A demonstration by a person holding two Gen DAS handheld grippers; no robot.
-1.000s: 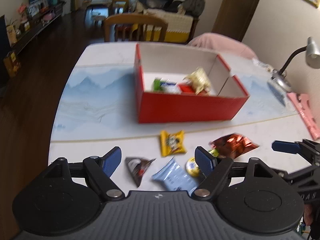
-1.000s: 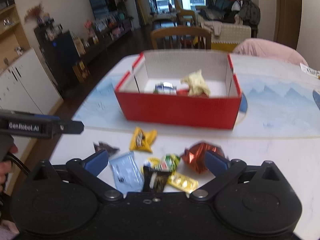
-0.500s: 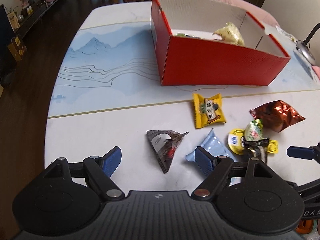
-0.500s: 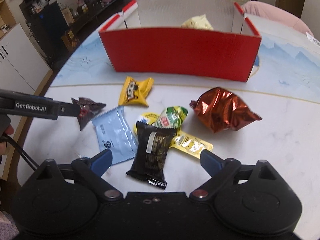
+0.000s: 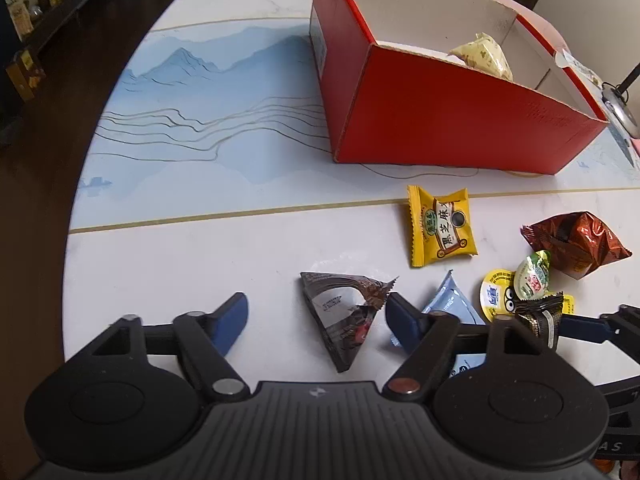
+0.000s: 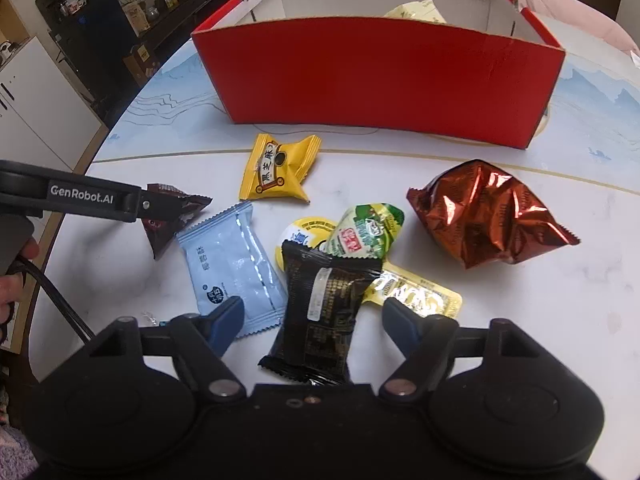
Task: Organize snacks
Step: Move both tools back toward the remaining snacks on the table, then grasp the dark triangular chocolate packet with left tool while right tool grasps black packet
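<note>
A red cardboard box (image 5: 440,120) (image 6: 380,76) stands on the table with a pale yellow packet (image 5: 484,54) inside. My left gripper (image 5: 316,316) is open, its fingers on either side of a dark triangular packet (image 5: 344,320) (image 6: 168,216). My right gripper (image 6: 308,316) is open around a black packet (image 6: 320,308) lying on a pile. Near it lie a light blue sachet (image 6: 232,264), a yellow packet (image 6: 280,168) (image 5: 440,224), a green-lidded cup (image 6: 364,232), a yellow round cup (image 5: 496,292), a gold sachet (image 6: 416,292) and a copper foil bag (image 6: 488,212) (image 5: 576,240).
The white table has a blue landscape-print runner (image 5: 208,112) under the box. Its rounded left edge (image 5: 74,220) drops to a dark floor. A desk lamp (image 5: 618,100) stands at the far right. A white cabinet (image 6: 36,112) and dark shelves (image 6: 92,32) stand left of the table.
Both grippers have moved forward and down toward the table. The left now straddles the triangular packet and the right straddles the black packet. Both have stayed open.
</note>
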